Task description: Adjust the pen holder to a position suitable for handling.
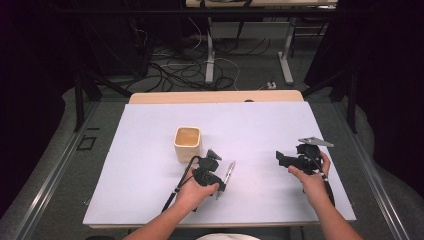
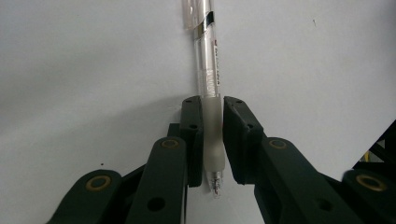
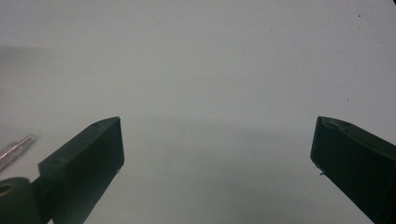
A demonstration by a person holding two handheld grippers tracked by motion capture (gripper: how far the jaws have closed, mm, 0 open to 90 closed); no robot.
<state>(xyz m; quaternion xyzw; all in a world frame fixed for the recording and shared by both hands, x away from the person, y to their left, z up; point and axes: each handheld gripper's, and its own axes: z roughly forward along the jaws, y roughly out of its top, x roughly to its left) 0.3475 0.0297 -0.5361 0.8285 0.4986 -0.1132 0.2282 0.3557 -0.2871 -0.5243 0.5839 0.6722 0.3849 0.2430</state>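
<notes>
At a white table (image 1: 150,200), the left gripper (image 2: 212,140) points down at the surface, its jaws closed on the frosted grip of a clear pen (image 2: 208,70) — the pen lies on the table just right of a small cream cup (image 1: 187,143). The right gripper (image 3: 217,154), held low in the right hand (image 1: 310,180) and aimed toward the table's middle, has its jaws spread wide — nothing between them.

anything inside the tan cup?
From the high view, the cup looks empty: the visible interior is plain tan. Its near wall hides part of the floor, so something small and flat there can't be ruled out. The pen is outside it, clamped in the left gripper.
</notes>
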